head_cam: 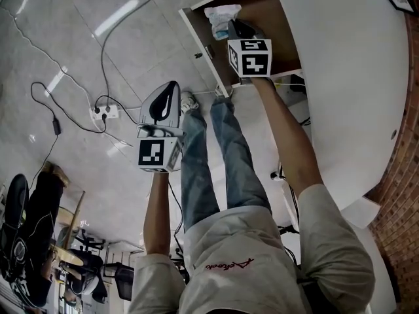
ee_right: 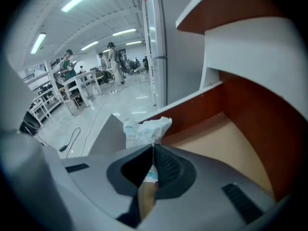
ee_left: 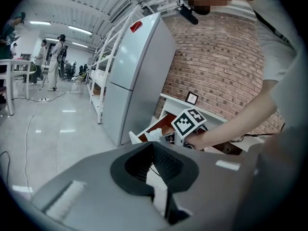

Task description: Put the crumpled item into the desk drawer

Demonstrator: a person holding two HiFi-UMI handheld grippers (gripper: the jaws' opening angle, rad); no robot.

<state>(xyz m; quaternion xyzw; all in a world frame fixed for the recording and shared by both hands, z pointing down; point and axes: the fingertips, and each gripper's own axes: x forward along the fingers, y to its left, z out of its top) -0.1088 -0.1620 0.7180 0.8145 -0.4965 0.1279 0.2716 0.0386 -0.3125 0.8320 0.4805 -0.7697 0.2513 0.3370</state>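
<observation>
The crumpled item (head_cam: 222, 13) is a white wad with some blue print. It sits over the near left corner of the open desk drawer (head_cam: 272, 18), which has a brown floor and white walls. My right gripper (head_cam: 233, 26) is inside the drawer, shut on the wad; in the right gripper view the crumpled item (ee_right: 144, 130) sticks up past the closed tips (ee_right: 154, 147). My left gripper (head_cam: 171, 87) hangs over the floor, left of the drawer, shut and empty. The left gripper view looks past the left gripper (ee_left: 154, 144) at the drawer (ee_left: 161, 123) and the wad (ee_left: 154, 134).
A white desk top (head_cam: 353, 77) spans the right side above the drawer. The person's legs (head_cam: 216, 156) stand just below the drawer front. A power strip (head_cam: 105, 112) and cables lie on the tiled floor at left. A grey fridge (ee_left: 139, 76) stands beside the desk.
</observation>
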